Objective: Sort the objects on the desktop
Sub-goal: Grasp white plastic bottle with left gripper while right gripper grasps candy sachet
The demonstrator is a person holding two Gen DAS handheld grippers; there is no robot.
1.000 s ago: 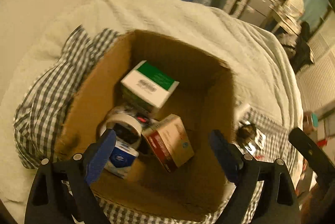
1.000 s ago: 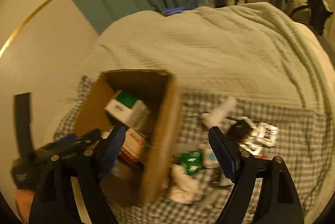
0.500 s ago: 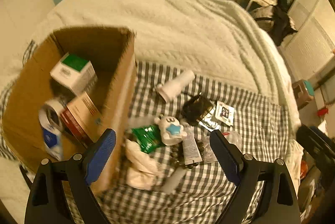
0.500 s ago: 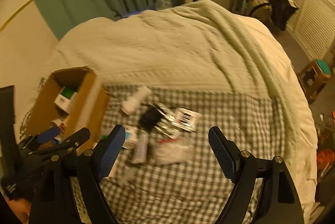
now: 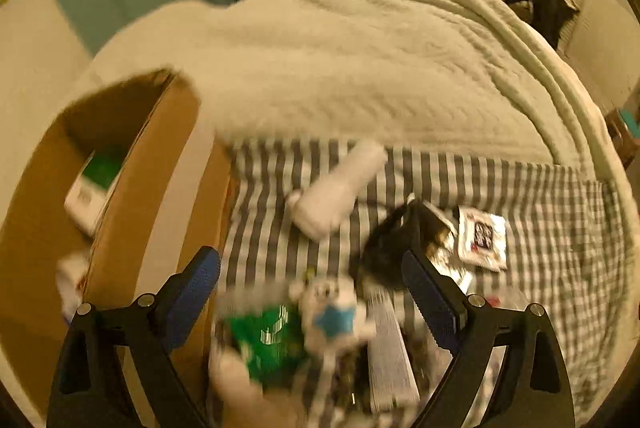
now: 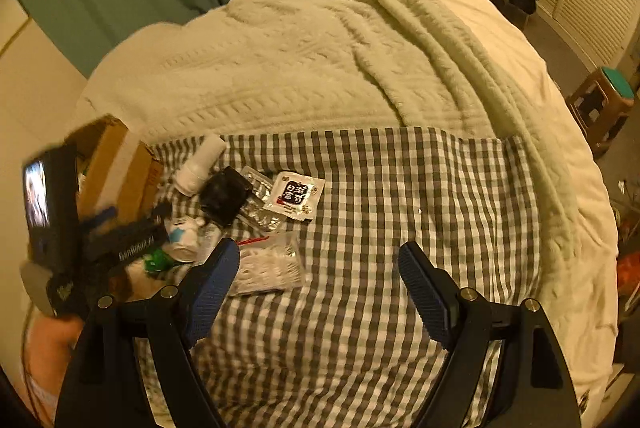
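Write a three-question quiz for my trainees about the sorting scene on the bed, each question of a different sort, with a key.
1. True or false: the right gripper is shut on the white sachet.
2. Which lies nearest the cardboard box? A. white bottle B. white sachet C. stool
3. Fill in: the loose items lie on a ______ cloth.

Key: 1. False, it is open and empty. 2. A. 3. Checked.

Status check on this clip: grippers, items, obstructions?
Left gripper open, empty, over small-item pile. Right gripper open, empty, over grey checked cloth. Brown cardboard box partly filled. Nothing obstructing.
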